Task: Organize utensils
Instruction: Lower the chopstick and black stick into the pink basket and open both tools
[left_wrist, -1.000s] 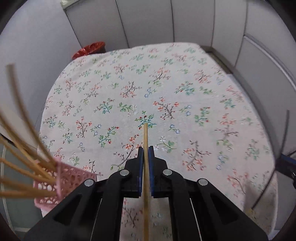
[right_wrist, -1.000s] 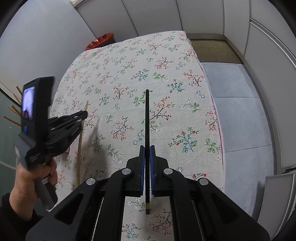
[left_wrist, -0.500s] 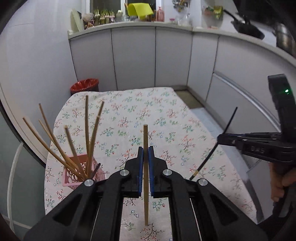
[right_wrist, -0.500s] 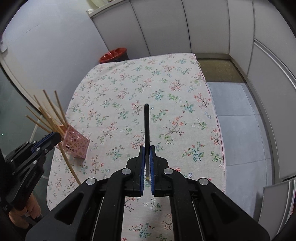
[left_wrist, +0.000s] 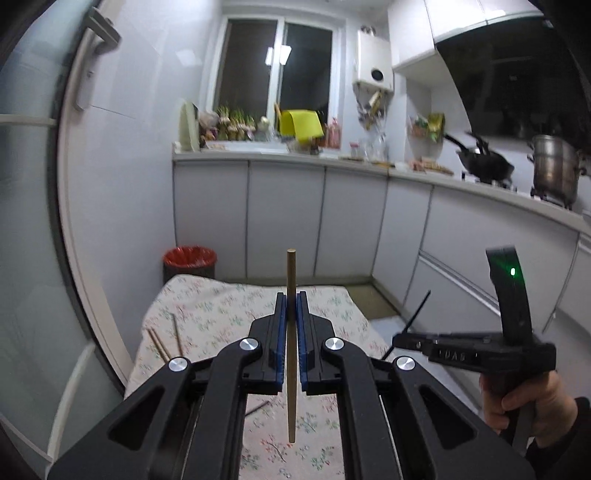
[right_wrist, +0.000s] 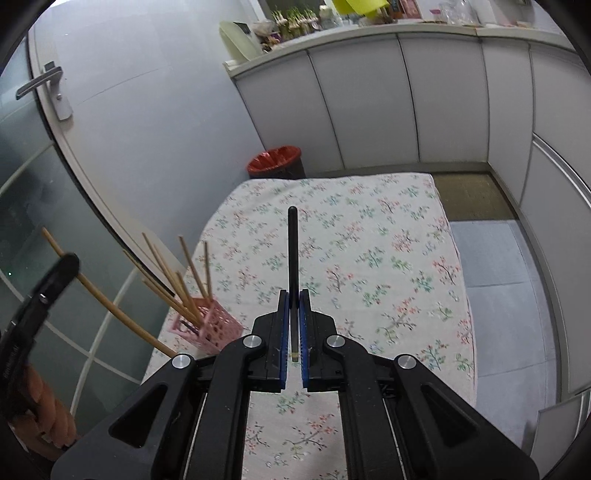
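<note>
The left tongs (left_wrist: 291, 301) were clamped on a wooden chopstick (left_wrist: 291, 350), which stood between the blue pads with its top end rising above them and its lower end hanging below, over the floral cloth (left_wrist: 229, 310) of the counter. The right tongs (right_wrist: 294, 299) were clamped on a black chopstick (right_wrist: 293, 254); its long part pointed ahead of the pads and its short pale-tipped end sat between them. In the left view the right tongs (left_wrist: 397, 341) appeared to the right of the left ones, held by a hand (left_wrist: 524, 402), with the black chopstick (left_wrist: 417, 312) slanting up from them. In the right view the left tongs (right_wrist: 62, 266) showed at the left edge, the wooden chopstick (right_wrist: 110, 306) slanting across them. A pink basket (right_wrist: 210, 328) stood on the cloth just left of the right tongs, holding a fan of wooden chopsticks (right_wrist: 177, 280) that leaned out to the left. Beyond the far end of the counter stood a red bin (right_wrist: 275, 162), ahead and slightly left of the right tongs. White cabinets (right_wrist: 369, 110) ran behind it. In the left view a dark pan (left_wrist: 484, 166) and a steel pot (left_wrist: 554, 170) sat up to the right of the left tongs.
</note>
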